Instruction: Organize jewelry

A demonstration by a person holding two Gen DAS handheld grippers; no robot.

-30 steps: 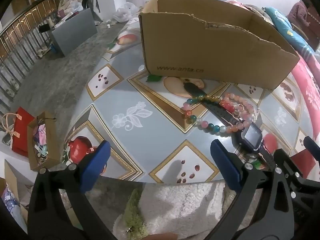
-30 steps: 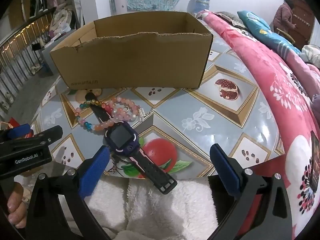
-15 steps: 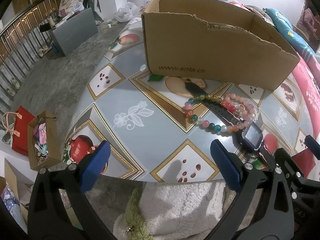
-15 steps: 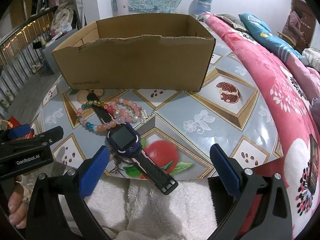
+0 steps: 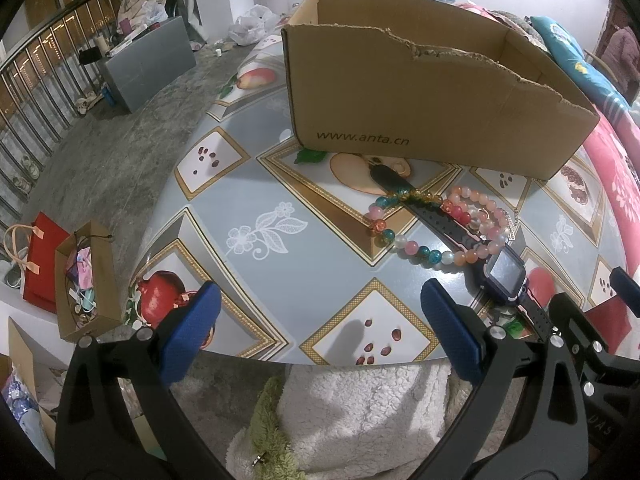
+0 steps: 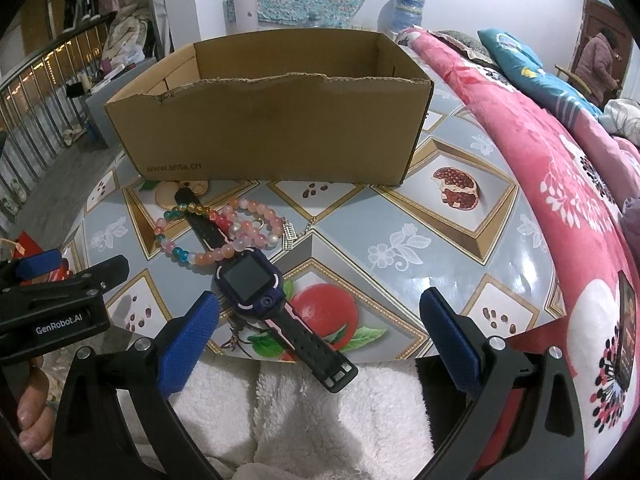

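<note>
1. Your left gripper is spread wide and holds nothing, hovering over the near edge of the table.
2. Your right gripper is just as wide apart and empty, with the watch lying between its blue pads.
3. The watch strap runs under a bead bracelet, and a pink bracelet touches both.
4. Behind them stands the open cardboard box.
5. To the right lies a pink floral blanket.
</note>
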